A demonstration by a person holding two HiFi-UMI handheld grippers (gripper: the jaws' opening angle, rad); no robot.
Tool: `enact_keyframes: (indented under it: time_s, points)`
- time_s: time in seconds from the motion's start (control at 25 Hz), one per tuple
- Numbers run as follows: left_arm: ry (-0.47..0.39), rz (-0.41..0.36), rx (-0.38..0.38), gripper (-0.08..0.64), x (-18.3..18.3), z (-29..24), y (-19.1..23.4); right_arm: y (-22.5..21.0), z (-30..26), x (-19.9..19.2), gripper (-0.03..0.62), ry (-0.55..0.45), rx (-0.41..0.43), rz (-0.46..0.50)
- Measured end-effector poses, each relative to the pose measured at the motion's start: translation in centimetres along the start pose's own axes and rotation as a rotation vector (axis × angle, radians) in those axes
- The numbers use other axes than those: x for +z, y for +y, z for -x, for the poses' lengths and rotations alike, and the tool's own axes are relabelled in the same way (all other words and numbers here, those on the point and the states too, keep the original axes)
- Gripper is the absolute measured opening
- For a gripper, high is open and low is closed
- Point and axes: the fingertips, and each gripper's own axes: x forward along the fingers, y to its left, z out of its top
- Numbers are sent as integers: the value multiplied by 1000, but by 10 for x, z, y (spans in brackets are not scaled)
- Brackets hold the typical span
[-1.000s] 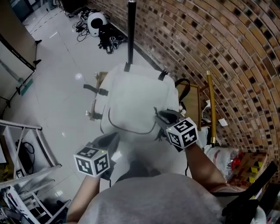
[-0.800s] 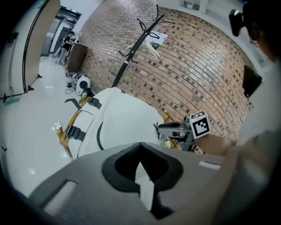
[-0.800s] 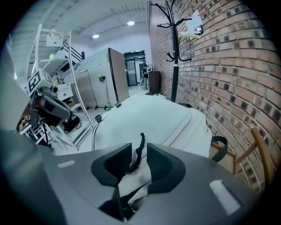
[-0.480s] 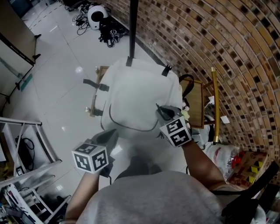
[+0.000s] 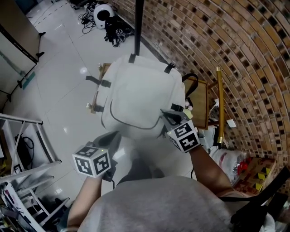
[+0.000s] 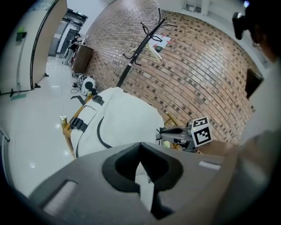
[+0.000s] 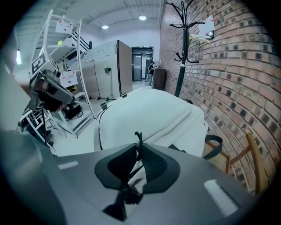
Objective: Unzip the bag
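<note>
A white backpack (image 5: 140,97) with a dark zip line round its front pocket (image 5: 131,127) rests upright against a wooden chair (image 5: 96,97). My right gripper (image 5: 168,117) is at the bag's lower right side. In the right gripper view its jaws (image 7: 137,147) have just been closing, and they now pinch a black zipper pull (image 7: 138,137) whose cord sticks up above the tips. My left gripper (image 5: 113,138) is at the bag's bottom edge. Its jaws (image 6: 140,147) meet at the tips with white bag fabric (image 6: 145,184) caught between them.
A black coat stand pole (image 5: 137,27) rises behind the bag. A brick wall (image 5: 235,54) runs along the right, with a second wooden chair (image 5: 199,104) and a yellow pole (image 5: 220,108) against it. A metal rack (image 5: 22,136) stands left; cables and a white device (image 5: 102,13) lie far back.
My right gripper has sunk a little against the bag's right side and its jaws have closed on the zipper pull. The left gripper has stayed put.
</note>
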Motion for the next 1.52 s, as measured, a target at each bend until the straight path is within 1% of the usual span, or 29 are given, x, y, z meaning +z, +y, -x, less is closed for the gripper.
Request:
enact_keyframes:
  time_s: [0.2,0.4,0.8,1.04,1.16,1.28,1.52]
  points:
    - [-17,13,19,2,-20,11,-19,14,12,-21,35,12,50,-8]
    - [-43,39,47,2,-47,24,-34,31,20,-33,34,-5,92,-29]
    - [-104,89,109,2,-94,57,-61,51,31,-49,32,-12,118,14]
    - [-140,107,147,2,-111,74,-69,60,34,-51,32,-29,133,21]
    - [-140,98,159,2,-115,79,-72,64,35,-54,32,-28,128,26]
    - [-133,82,162,2,-112,80,-67,71,33,-57,32,-15,130,33]
    - [-116,42,112,2,-84,81,-47,88,27,-66,31,30,117,5]
